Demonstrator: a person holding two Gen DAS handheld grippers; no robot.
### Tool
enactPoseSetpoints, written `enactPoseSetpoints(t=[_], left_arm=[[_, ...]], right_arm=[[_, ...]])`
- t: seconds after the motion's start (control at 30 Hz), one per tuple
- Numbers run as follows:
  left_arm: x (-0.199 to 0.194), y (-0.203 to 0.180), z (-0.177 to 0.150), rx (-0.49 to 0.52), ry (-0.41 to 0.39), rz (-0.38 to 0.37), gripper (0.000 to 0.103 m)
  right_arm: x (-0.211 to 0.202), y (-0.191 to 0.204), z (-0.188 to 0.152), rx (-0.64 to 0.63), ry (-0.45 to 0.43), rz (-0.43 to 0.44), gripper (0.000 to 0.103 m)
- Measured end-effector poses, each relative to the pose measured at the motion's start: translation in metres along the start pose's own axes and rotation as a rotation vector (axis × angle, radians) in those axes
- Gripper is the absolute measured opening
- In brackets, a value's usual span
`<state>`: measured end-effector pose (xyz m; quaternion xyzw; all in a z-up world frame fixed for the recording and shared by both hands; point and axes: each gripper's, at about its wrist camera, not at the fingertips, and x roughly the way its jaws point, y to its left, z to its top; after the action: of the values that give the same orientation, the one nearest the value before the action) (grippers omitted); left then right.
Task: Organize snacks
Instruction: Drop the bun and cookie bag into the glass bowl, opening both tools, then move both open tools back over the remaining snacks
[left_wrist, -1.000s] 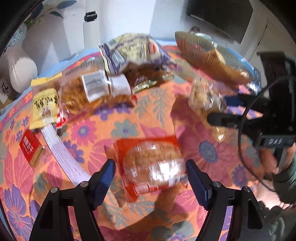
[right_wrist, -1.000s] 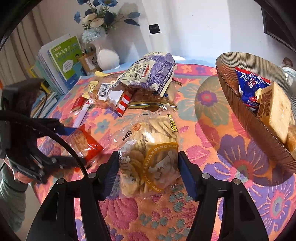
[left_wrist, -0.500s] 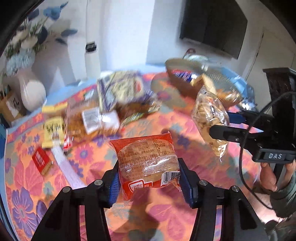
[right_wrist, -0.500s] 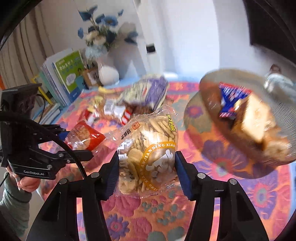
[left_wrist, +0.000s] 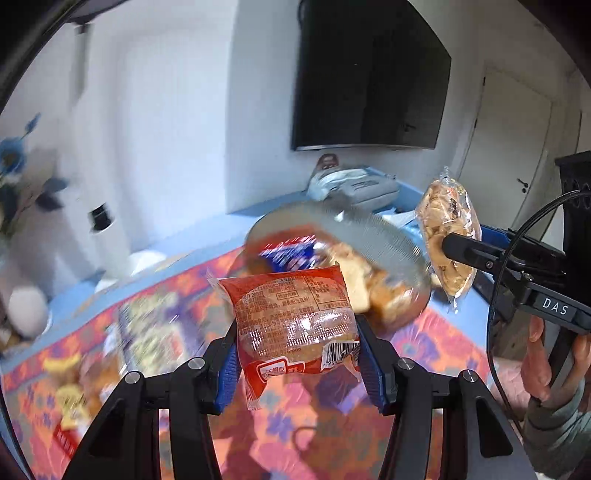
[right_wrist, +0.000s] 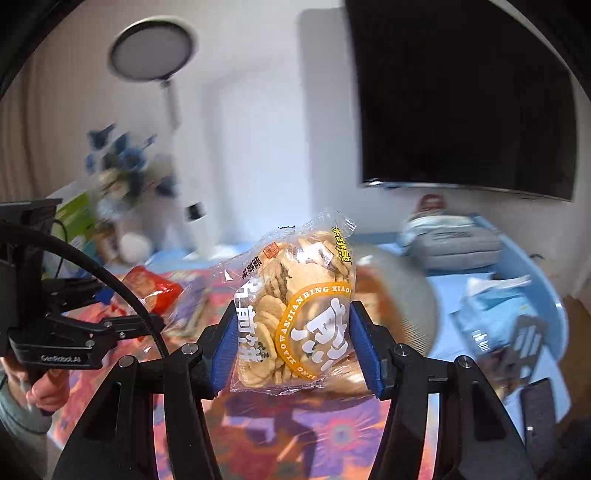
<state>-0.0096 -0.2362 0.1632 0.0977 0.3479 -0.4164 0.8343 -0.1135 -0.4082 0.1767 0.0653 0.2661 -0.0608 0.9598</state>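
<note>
Both hands are loaded. The left gripper (left_wrist: 297, 354) has its blue pads pressed against the two sides of a red bun packet (left_wrist: 295, 325), jaws closed down to the width of the wrapper, and the packet rides clear above the flowered tablecloth (left_wrist: 325, 424). The grip is low on the packet, near the barcode end, so the printed top stands free — sensible for a soft, slippery wrapper that would buckle if pinched at the edge.

On the other side, the right gripper (right_wrist: 293, 345) squeezes a clear bag of crackers (right_wrist: 295, 306) the same way, jaws narrowed onto its flanks, the bag upright and off the table. The left camera catches that bag too, hanging beside the ribbed bowl (left_wrist: 369, 229).

That bowl looks to be the destination — a blue packet (left_wrist: 291, 253) and what looks like a slab of cake (left_wrist: 354, 284) already sit inside it. Both snacks are held high, presumably to clear the rim. The background is smeared with blur, so the loose snacks on the cloth at left (left_wrist: 155, 325) can't be read clearly. The bowl is filling up, so each drop will want a free spot.
</note>
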Motion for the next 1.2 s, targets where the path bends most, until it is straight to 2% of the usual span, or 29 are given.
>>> enactPoseSetpoints(t=[0.1,0.33,0.4,0.43,0.47,0.5,0.63,0.83,1.0,1.1,1.2], left_arm=[[0.027,-0.006,0.019,-0.001,0.016,-0.02,0.054],[0.085,-0.015,0.037,-0.014,0.071,-0.057,0.054],[0.097,-0.017,0.044,-0.01,0.063,-0.081,0.058],[0.099,-0.018,0.047,-0.012,0.058,-0.084,0.065],[0.099,-0.018,0.048,-0.017,0.052,-0.086,0.075],[0.098,-0.017,0.049,-0.023,0.038,-0.089,0.076],[0.081,-0.007,0.044,-0.027,-0.002,-0.08,0.076],[0.036,0.009,0.028,-0.06,-0.067,-0.059,0.076],[-0.009,0.024,0.003,-0.09,-0.101,0.031,0.076],[-0.038,0.043,-0.029,-0.16,-0.09,0.224,0.076],[-0.055,0.062,-0.066,-0.207,-0.085,0.351,0.076]], right_arm=[[0.012,-0.023,0.007,0.035,0.015,-0.038,0.055],[0.061,-0.061,0.008,0.14,0.109,-0.09,0.056],[0.074,-0.065,0.011,0.152,0.125,-0.087,0.058],[0.082,-0.067,0.014,0.158,0.146,-0.09,0.059],[0.086,-0.067,0.015,0.162,0.156,-0.088,0.06],[0.086,-0.068,0.016,0.167,0.156,-0.088,0.062],[0.08,-0.067,0.014,0.172,0.132,-0.069,0.064],[0.062,-0.037,0.012,0.137,0.115,-0.011,0.064],[0.055,0.007,0.008,0.07,0.143,0.094,0.064],[0.055,0.045,-0.003,0.013,0.157,0.157,0.064],[0.068,0.084,-0.023,-0.034,0.194,0.238,0.064]])
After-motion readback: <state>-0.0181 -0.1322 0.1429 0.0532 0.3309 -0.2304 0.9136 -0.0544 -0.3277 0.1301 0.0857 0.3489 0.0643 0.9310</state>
